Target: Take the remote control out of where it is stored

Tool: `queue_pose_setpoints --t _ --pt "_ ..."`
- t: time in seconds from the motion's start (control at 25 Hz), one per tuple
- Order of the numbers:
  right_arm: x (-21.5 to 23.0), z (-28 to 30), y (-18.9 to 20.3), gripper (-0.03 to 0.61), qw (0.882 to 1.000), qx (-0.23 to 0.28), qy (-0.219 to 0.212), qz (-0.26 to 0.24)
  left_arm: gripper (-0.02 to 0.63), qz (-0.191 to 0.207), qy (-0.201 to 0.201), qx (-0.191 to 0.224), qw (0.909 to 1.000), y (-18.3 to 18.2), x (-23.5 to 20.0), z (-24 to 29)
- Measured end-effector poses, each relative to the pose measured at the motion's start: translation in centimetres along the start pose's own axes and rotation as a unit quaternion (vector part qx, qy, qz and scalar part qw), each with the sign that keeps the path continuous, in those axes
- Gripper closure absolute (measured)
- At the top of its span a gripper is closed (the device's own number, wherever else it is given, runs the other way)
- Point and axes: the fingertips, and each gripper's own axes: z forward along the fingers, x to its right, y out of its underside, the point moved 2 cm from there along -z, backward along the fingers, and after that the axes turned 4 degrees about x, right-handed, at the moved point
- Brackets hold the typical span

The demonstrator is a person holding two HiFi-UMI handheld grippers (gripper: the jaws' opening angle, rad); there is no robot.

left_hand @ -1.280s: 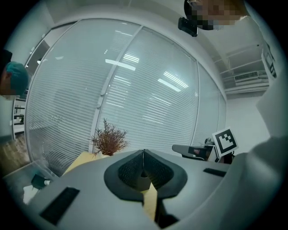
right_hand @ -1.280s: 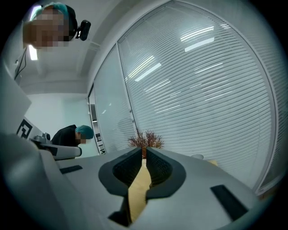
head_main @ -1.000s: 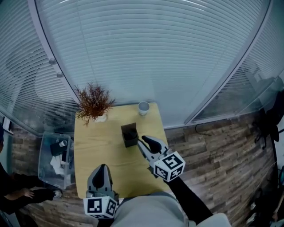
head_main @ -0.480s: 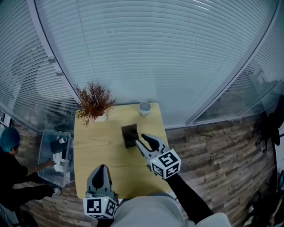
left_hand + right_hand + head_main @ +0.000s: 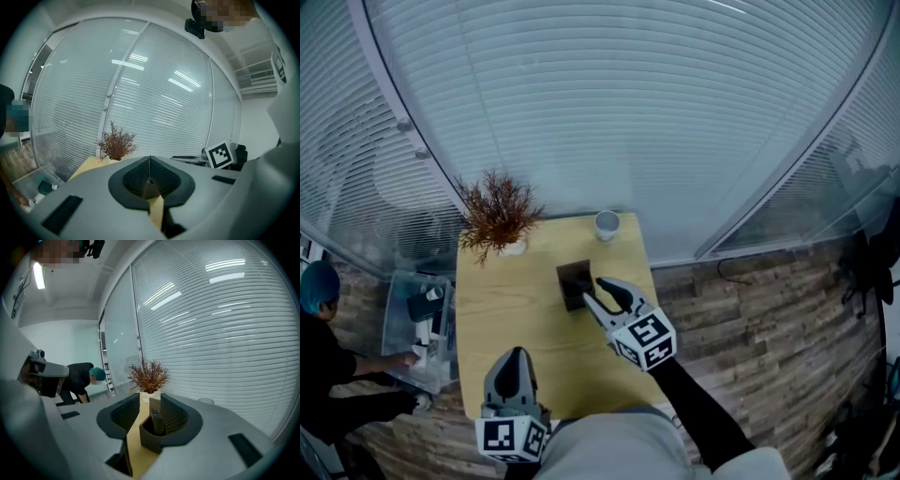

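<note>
A dark remote control [image 5: 157,422] stands upright in a black holder [image 5: 150,439] on the wooden table [image 5: 502,309]. In the head view the holder [image 5: 573,284] sits mid-table. My right gripper [image 5: 593,290] is right beside it, and its jaws have just been opening. In the right gripper view the right gripper [image 5: 150,397] is open; holder and remote show in the gap, and the pads do not press on them. My left gripper [image 5: 514,356] hangs over the near table edge. In the left gripper view the left gripper [image 5: 149,160] is shut on nothing.
A dried reddish plant [image 5: 497,214] in a small white pot stands at the table's far left corner, and a white cup [image 5: 607,225] at the far right. Left of the table a person [image 5: 323,347] bends over a clear plastic bin [image 5: 417,328]. Glass walls with blinds stand behind.
My right gripper has moved down and closer to the holder, with its jaws spread wider. At the left a person has bent down to the bin. The left gripper has stayed put.
</note>
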Motion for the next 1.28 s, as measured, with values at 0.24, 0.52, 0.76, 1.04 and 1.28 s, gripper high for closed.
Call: queue_pose_setpoints --t 0.24,0.52,0.76,1.04,1.28 --pt "0.1 1.1 1.0 0.439 1.0 -0.018 -0.003 -0.014 0.604 0.001 -0.004 -0.002 1.0 -0.2 -0.5 0.0" --pt "0.4 1.8 2.3 0.437 0.999 -0.036 -0.002 -0.011 0.604 -0.002 -0.012 0.002 0.9999 -0.5 -1.4 -0.1" --pt "0.7 2.5 3.0 0.434 0.999 -0.048 -0.004 -0.014 0.604 -0.004 -0.019 0.003 0.9998 -0.7 -2.0 -0.1" --pt "1.1 3.3 3.6 0.434 0.998 -0.056 -0.005 -0.014 0.604 -0.011 -0.021 0.009 0.9997 -1.2 -1.8 -0.2" --pt "1.1 3.8 4.1 0.434 0.997 -0.069 -0.01 -0.018 0.604 -0.01 -0.023 0.009 0.9997 -1.3 -1.7 -0.4"
